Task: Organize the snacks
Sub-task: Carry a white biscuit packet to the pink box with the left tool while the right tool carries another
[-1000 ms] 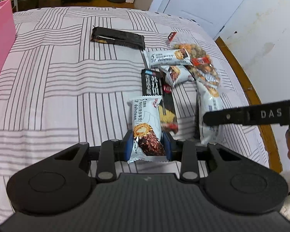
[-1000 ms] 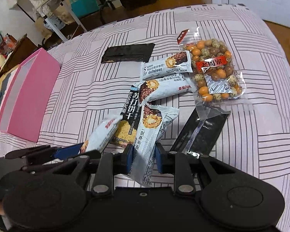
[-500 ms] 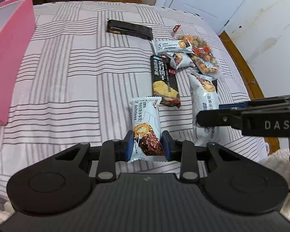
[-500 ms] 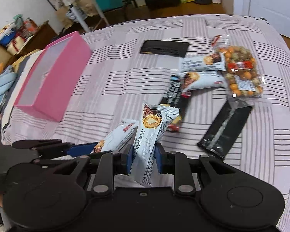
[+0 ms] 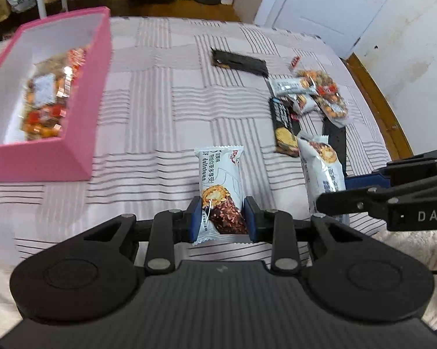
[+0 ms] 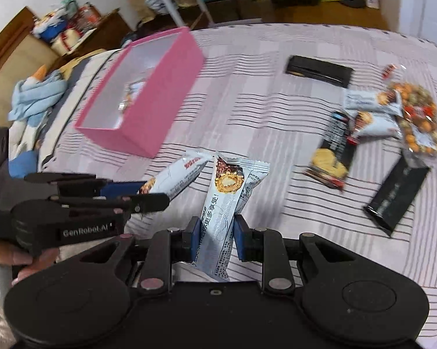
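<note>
Grippers each clamping a snack bar, left gripper [image 5: 222, 218] on left bar [image 5: 220, 186], right gripper [image 6: 213, 234] on right bar [image 6: 228, 203]

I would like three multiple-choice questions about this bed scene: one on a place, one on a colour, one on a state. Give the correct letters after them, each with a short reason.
1. Where does the pink box stand?
A. on the floor
B. on the striped bedcover
C. on a chair

2. What colour are the pads on the fingers of the left gripper?
A. blue
B. red
C. yellow

3. What is the right gripper doing?
A. standing open and empty
B. gripping a black packet
C. gripping a white snack bar

Answers
1. B: the bedcover's stripes run around the box's base.
2. A: blue pads press the wrapper.
3. C: the fingers clamp the white wrapper.
</note>
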### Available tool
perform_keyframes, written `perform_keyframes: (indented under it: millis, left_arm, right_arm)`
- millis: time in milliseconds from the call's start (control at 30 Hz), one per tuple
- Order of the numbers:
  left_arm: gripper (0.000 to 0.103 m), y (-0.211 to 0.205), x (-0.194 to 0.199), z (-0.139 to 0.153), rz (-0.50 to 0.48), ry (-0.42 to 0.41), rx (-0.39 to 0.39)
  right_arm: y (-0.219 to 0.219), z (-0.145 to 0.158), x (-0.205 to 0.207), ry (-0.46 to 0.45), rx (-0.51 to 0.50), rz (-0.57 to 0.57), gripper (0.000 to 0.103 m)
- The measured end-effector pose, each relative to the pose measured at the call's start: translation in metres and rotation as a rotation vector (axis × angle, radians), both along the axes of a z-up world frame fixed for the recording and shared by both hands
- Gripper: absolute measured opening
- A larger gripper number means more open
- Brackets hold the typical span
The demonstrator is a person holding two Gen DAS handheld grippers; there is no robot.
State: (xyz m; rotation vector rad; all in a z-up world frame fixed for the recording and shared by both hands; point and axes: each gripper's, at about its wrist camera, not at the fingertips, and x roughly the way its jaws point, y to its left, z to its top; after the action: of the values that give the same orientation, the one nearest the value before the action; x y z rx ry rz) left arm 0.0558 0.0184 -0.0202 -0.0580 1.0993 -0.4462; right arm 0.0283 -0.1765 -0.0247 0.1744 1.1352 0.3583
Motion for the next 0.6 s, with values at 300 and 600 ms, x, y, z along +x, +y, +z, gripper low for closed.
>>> perform_keyframes:
  millis: [300,600]
  left_arm:
    - [0.03,0.064,0.003,0.054,0.071,-0.104,-0.065]
    - [0.03,0.135,0.022,0.085,0.174,-0.207,-0.009]
  right_arm:
    - [0.059,0.033,0.019,-0.057,0.023,0.085,0.029]
    - [0.127,0.042,0.071,-0.123,0.099,0.142,0.029]
